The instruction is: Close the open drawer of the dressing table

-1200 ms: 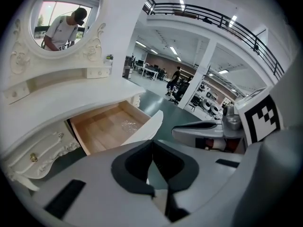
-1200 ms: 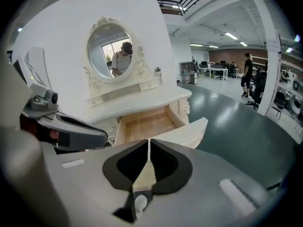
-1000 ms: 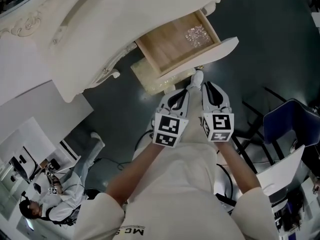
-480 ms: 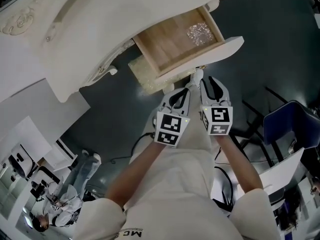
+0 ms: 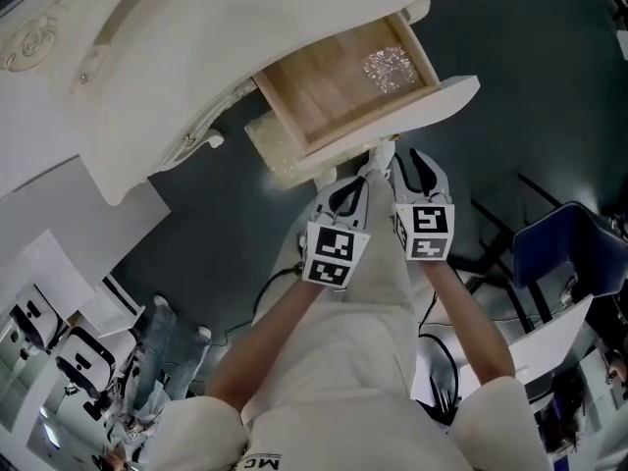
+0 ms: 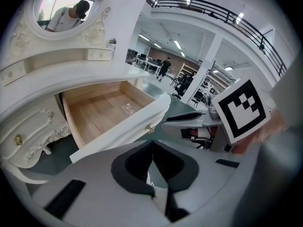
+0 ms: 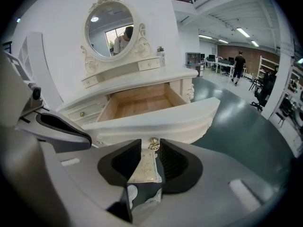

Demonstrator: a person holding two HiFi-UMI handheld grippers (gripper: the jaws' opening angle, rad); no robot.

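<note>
The dressing table's drawer (image 5: 334, 78) stands pulled out, its wooden floor bare but for a crinkled clear wrapper (image 5: 390, 65). Its white curved front (image 5: 417, 106) faces both grippers. My right gripper (image 5: 413, 161) sits just below that front. In the right gripper view the front's brass knob (image 7: 154, 144) lies between the tips of my right gripper (image 7: 151, 149); its jaws have just been opening and the pads do not press on the knob. My left gripper (image 5: 351, 186) hangs beside it, lower and left of the knob (image 6: 149, 128). The jaw tips of the left gripper (image 6: 152, 149) meet, with nothing between them.
A cream cushioned stool (image 5: 278, 148) stands under the drawer. A blue chair (image 5: 561, 253) and dark chair legs are at the right, with cables on the dark floor. The oval mirror (image 7: 110, 26) rises above the table top. A person (image 7: 240, 63) walks far off.
Both grippers have crept up the head view, closer to the drawer front. The right gripper's fingers look wider apart than a second ago. The drawer has stayed open.
</note>
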